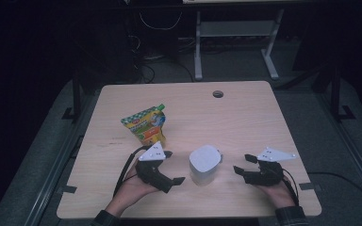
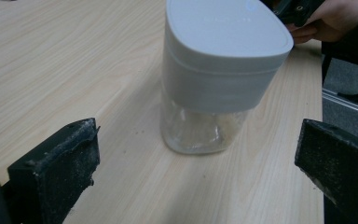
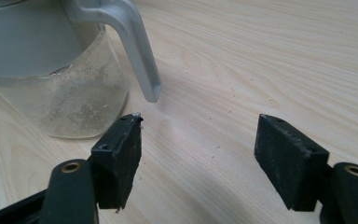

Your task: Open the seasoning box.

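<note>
At the near middle of the wooden table (image 1: pixel 245 117) stands a clear-bodied jar with a grey lid (image 1: pixel 204 164), upright, between the two hand-held tools. The left gripper (image 1: pixel 172 167) lies just beside it on the table's left, jaws spread wide and empty; in the left gripper view the jar (image 2: pixel 214 79) stands centred between those jaws and apart from both. The right gripper (image 1: pixel 243 163) sits near the jar's other flank, jaws likewise parted and holding nothing. In the right gripper view a grey lever or handle (image 3: pixel 130 44) hangs down from the lid beside the glass wall, its tip just above the near jaw without clear contact. A pale dusty residue appears to coat the inside of the glass, though the dim light leaves its nature uncertain. A colourful snack pouch (image 1: pixel 146 124) stands beyond the left gripper, well apart from the jar and untouched. Judged step: approach, with both tools lining up on the jar before any grasp. The next move likely calls for the left gripper to advance and close around the glass body to steady it, while the right addresses the lever.
</note>
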`<control>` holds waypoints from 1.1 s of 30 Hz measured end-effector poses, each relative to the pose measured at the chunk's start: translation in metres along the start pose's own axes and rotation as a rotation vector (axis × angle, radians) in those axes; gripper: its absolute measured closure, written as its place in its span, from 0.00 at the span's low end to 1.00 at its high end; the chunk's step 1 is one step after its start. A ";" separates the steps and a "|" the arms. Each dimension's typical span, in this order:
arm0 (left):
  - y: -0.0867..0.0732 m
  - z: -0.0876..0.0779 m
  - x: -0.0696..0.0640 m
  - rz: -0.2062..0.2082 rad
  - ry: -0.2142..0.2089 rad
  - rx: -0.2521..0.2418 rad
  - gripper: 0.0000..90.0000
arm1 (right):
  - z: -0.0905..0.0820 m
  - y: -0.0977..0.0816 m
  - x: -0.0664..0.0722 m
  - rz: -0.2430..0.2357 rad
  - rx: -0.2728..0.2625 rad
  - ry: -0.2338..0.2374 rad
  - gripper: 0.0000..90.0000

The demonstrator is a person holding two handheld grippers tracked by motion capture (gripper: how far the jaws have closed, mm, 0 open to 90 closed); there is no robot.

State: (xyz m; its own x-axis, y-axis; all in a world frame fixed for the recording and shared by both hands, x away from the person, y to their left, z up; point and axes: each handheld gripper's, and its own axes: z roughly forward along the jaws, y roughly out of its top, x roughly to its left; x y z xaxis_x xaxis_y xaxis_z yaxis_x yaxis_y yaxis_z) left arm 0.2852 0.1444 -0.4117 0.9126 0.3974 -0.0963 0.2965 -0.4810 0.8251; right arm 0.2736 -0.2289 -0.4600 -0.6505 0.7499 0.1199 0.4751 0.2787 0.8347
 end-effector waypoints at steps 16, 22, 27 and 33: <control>0.012 0.022 -0.003 0.022 -0.026 0.001 0.00 | -0.002 -0.001 -0.002 0.002 -0.005 -0.008 0.35; 0.015 0.029 -0.005 0.033 -0.029 -0.001 0.00 | -0.002 -0.001 -0.003 0.000 -0.004 -0.010 0.35; 0.016 0.036 -0.007 0.042 -0.031 0.005 0.00 | -0.002 -0.001 -0.003 -0.001 -0.003 -0.011 0.35; 0.016 0.040 -0.009 0.052 -0.033 0.001 0.04 | -0.001 -0.001 -0.003 -0.002 0.000 -0.013 0.35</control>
State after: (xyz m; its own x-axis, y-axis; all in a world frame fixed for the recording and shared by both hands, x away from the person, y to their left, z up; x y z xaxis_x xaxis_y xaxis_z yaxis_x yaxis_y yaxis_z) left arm 0.2930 0.1020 -0.4198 0.9356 0.3457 -0.0718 0.2488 -0.5011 0.8289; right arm 0.2743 -0.2326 -0.4605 -0.6436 0.7572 0.1111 0.4738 0.2802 0.8348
